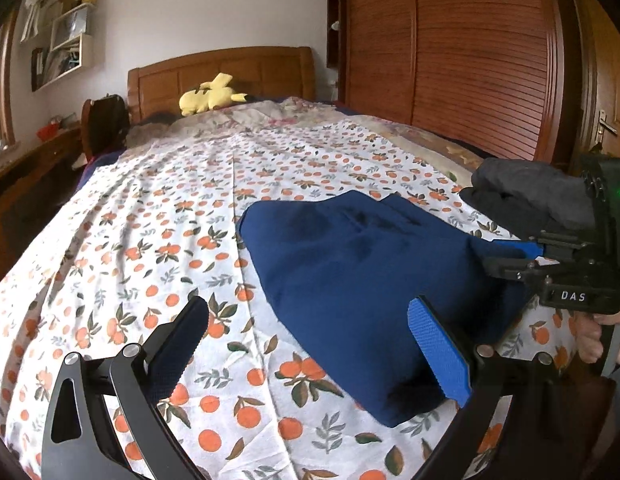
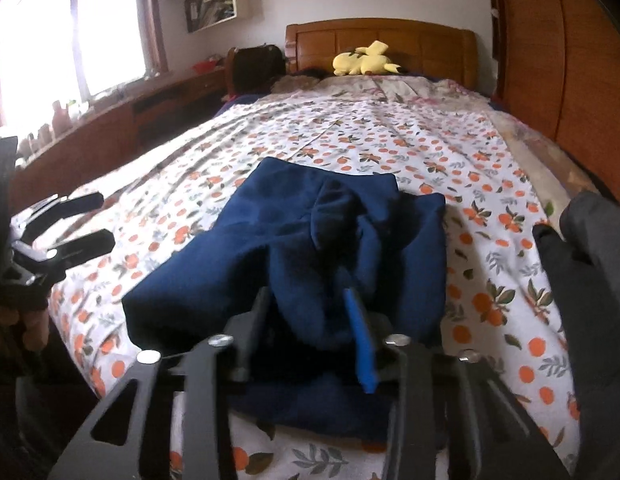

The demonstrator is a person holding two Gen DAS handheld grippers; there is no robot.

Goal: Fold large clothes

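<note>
My left gripper (image 1: 310, 360) is spread wide over the orange-print bedsheet (image 1: 130, 240), holding nothing. Beside it the navy garment (image 1: 350, 280) lies folded into a compact bundle. My right gripper (image 2: 310, 320) pinches its near edge. I judge only tidying or stacking remains.

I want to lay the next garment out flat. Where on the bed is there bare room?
The orange-print sheet is free from the blue garment toward the headboard and across to the window-side edge. Crowded: the near wardrobe-side corner, with the dark clothes pile and right gripper pinching the garment.
</note>
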